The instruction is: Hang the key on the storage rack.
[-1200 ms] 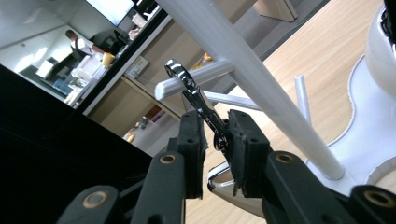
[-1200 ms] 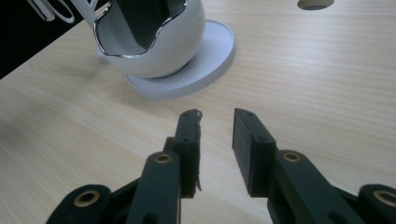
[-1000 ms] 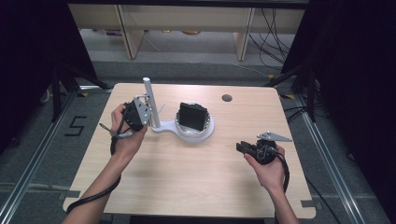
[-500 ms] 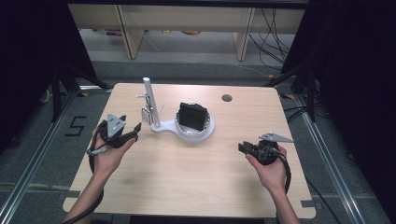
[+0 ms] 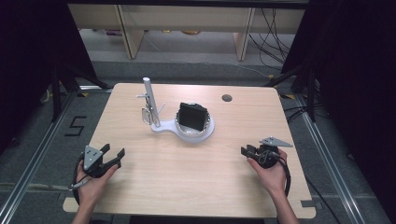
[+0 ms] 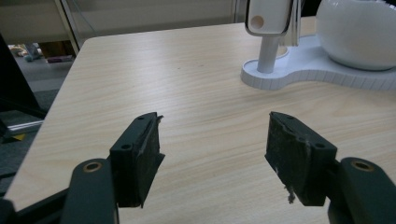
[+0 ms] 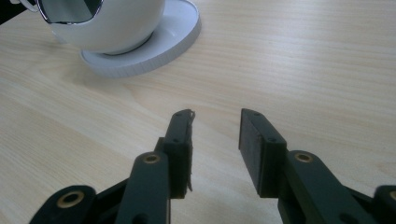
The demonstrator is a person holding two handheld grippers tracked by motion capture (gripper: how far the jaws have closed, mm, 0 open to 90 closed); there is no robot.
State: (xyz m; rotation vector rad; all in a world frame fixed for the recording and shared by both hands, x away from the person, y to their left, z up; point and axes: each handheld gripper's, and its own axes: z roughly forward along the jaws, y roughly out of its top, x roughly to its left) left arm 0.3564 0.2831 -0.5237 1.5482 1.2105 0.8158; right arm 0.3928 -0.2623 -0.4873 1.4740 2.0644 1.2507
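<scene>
A white stand [image 5: 164, 129] sits at the middle of the table's far half. Its thin upright post [image 5: 148, 95] has a small metal-rimmed piece [image 5: 147, 115] hanging on it. Beside the post, a round white cup [image 5: 206, 125] holds a black object [image 5: 192, 116]. My left gripper [image 5: 113, 151] rests in a hand near the front left edge, open and empty, well short of the stand. In the left gripper view [image 6: 215, 123] its jaws stand wide apart, facing the post [image 6: 267, 53] and cup [image 6: 359, 32]. My right gripper [image 5: 243, 151] lies at the front right, open and empty [image 7: 217, 115], pointing at the cup [image 7: 107, 28].
A dark round hole [image 5: 227, 98] sits in the tabletop behind the stand. Bare wood spreads between the two grippers. Shelving and cables stand beyond the far edge, and dark frame legs flank the table.
My left gripper has pulled back from the stand's post to the table's front left edge, open and empty. The right gripper has stayed in place.
</scene>
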